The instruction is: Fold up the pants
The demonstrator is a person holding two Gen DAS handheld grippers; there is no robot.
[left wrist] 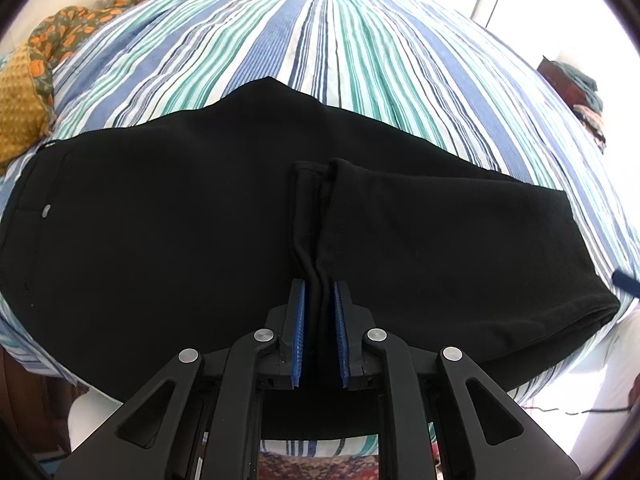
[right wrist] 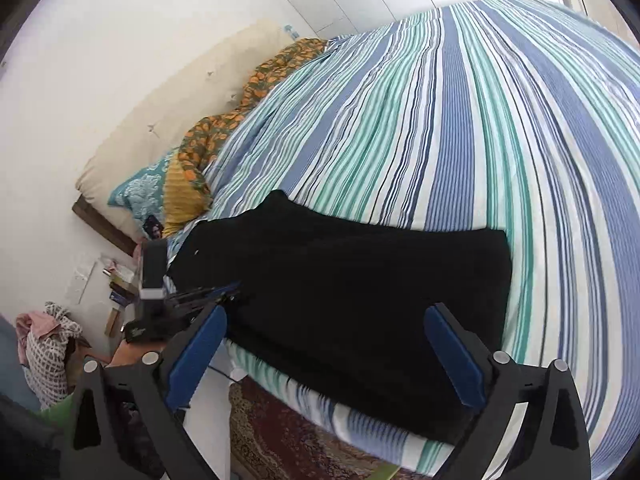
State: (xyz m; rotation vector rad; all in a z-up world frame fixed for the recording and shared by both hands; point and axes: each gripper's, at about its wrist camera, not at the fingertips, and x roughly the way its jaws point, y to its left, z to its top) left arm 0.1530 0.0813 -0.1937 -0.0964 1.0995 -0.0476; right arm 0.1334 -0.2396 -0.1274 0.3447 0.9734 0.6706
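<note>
Black pants (left wrist: 160, 208) lie across the striped bed cover (left wrist: 340, 52), waistband with a small button at the left, leg part folded over toward the middle. My left gripper (left wrist: 320, 288) is shut on the hem edge of the folded leg, the fabric pinched between its blue pads (left wrist: 299, 320). In the right wrist view the pants (right wrist: 360, 280) lie near the bed's front edge. My right gripper (right wrist: 326, 312) is open and empty, hovering above the pants. The left gripper (right wrist: 192, 300) shows at the pants' left side.
Orange-patterned pillows (left wrist: 52, 40) and a yellow cushion (right wrist: 184, 196) lie at the head of the bed. A cream headboard cushion (right wrist: 180, 112) leans on the wall. A patterned rug (right wrist: 280, 440) and a clothes pile (right wrist: 44, 344) lie on the floor beside the bed.
</note>
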